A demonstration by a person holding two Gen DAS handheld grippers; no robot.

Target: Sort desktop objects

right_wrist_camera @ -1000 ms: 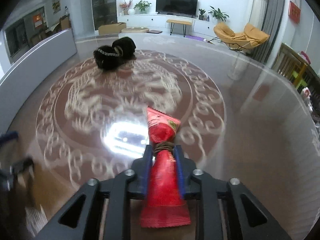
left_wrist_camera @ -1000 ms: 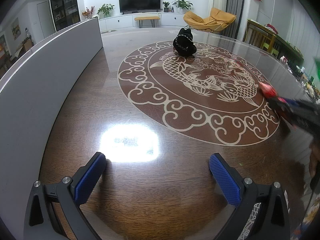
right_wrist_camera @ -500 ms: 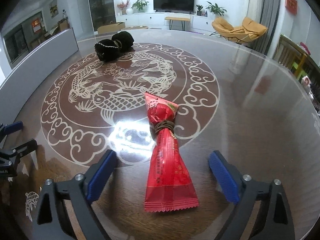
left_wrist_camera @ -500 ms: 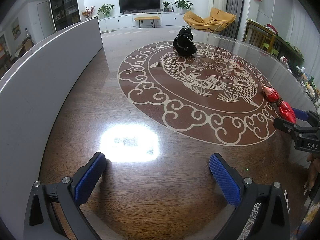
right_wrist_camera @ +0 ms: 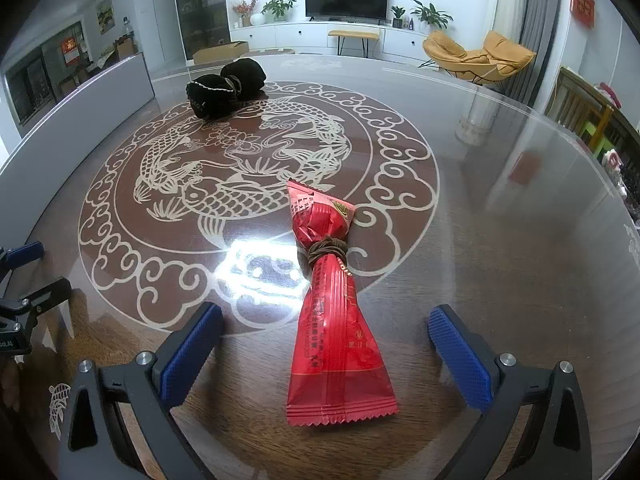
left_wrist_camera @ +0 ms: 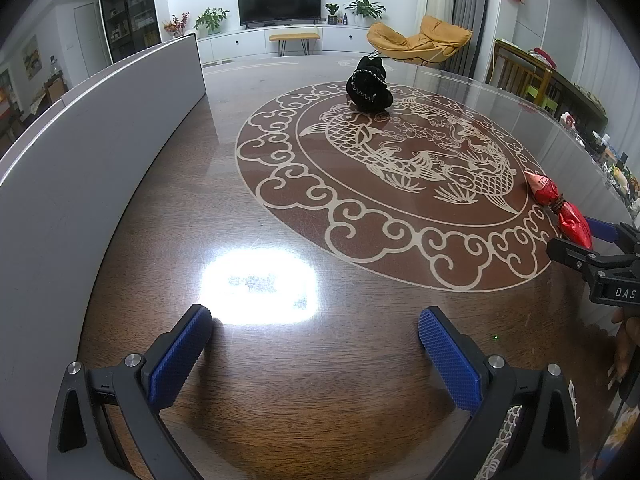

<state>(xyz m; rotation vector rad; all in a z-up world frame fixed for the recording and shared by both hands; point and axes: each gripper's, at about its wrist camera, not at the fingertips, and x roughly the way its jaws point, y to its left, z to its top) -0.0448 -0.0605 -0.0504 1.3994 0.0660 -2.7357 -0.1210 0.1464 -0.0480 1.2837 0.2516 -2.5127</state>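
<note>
A red snack packet tied at its waist with a brown band lies flat on the round table, between the open fingers of my right gripper, touching neither pad. It also shows in the left wrist view at the far right. Two black cloth pouches sit at the far side of the fish medallion, seen too in the left wrist view. My left gripper is open and empty, low over bare wood near the table's left front. The right gripper shows at the right edge there.
A grey panel runs along the table's left side. The glossy table top carries a fish-and-cloud medallion and a bright lamp glare. Chairs and a cluttered sideboard stand beyond the right edge.
My right gripper, shut on the red packet a second ago, has opened and the packet now lies on the table. The left gripper has not moved.
</note>
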